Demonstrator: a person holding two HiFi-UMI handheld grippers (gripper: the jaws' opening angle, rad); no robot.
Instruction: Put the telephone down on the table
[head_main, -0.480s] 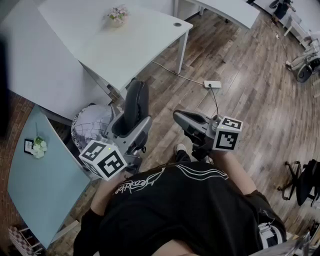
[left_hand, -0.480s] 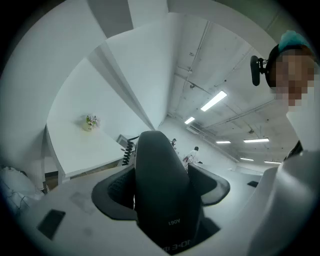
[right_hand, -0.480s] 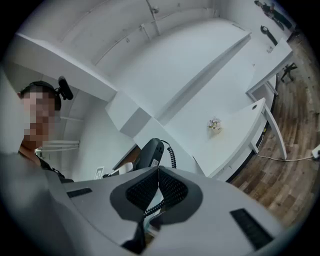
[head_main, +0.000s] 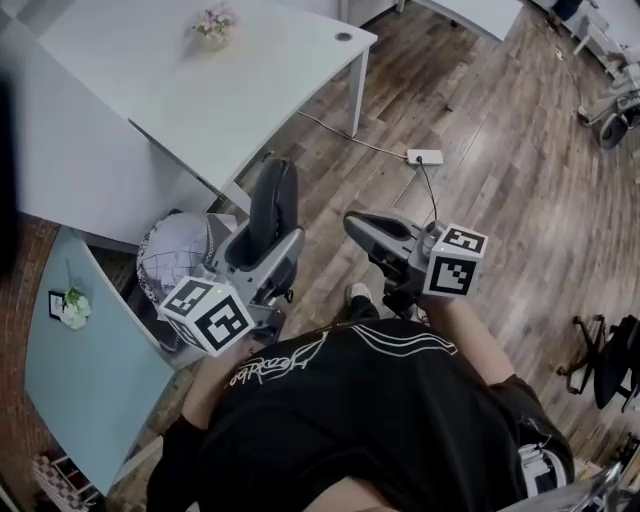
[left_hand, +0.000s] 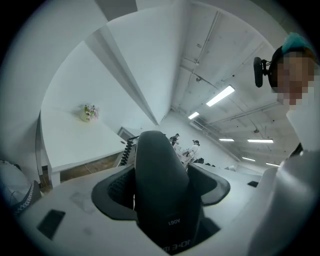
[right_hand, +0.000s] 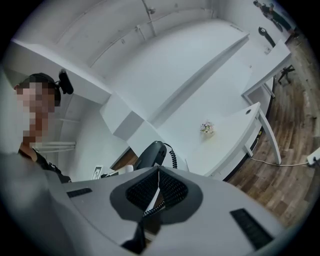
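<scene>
A black telephone handset (head_main: 272, 205) stands upright in my left gripper (head_main: 263, 252), whose jaws are closed on its lower part. In the left gripper view the handset (left_hand: 162, 185) fills the gap between the pads, and its coiled cord (left_hand: 127, 150) trails off behind it. My right gripper (head_main: 360, 230) hangs over the wooden floor to the right with its pads together and nothing in them. From the right gripper view (right_hand: 157, 175) I see the handset (right_hand: 151, 154) and the cord (right_hand: 173, 158) beyond the shut jaws. The white table (head_main: 230, 100) lies ahead and to the left.
A small flower pot (head_main: 213, 24) stands on the white table's far part. A pale blue table (head_main: 90, 380) with a tiny plant (head_main: 73, 307) is at the left, and a round grey bin (head_main: 172, 255) beside it. A power strip (head_main: 424, 157) lies on the floor. A dark chair (head_main: 608, 362) is at the right.
Both grippers and the handset keep nearly the same place. The white table has slid slightly up and left in the head view.
</scene>
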